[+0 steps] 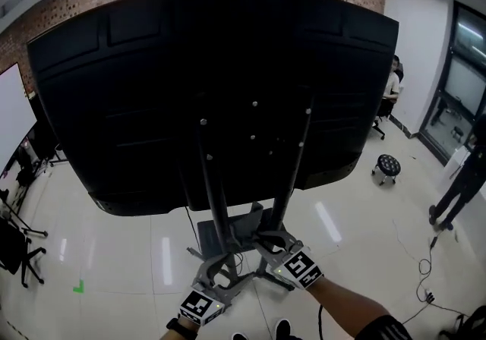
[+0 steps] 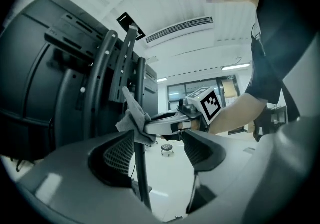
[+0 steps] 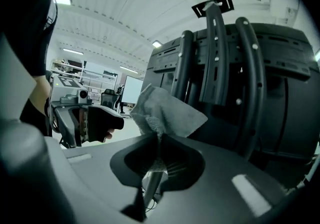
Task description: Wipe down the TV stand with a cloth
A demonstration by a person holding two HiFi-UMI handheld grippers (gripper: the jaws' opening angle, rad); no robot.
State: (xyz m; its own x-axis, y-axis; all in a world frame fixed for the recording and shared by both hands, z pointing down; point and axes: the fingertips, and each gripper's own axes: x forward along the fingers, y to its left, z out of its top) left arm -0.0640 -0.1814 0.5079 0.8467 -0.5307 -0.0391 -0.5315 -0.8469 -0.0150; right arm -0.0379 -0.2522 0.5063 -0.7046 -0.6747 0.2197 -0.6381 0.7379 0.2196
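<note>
The TV stand [image 1: 215, 194] rises from the white floor [image 1: 114, 255] on two dark slanted uprights, seen from the rear, with the black back of the TV [image 1: 213, 88] mounted on them; both pairs of tongs are down by the foot of the uprights, below the TV's lower edge. The right tongs [image 3: 159, 143] are clenched on a grey cloth [image 3: 167, 113], which bunches up out of the jaws and fans towards the uprights; from the left gripper view the cloth [image 2: 134, 118] sits right against a slim upright [image 2: 142, 178], though contact cannot be made out. The left tongs [image 2: 158, 139] are released, jaws apart and gripping nothing, with that same upright crossing the gap near the left jaw. The two tongs are close together, facing one another across the stand; a round stool [image 1: 387, 166] stands well off towards the floor's right edge.
</note>
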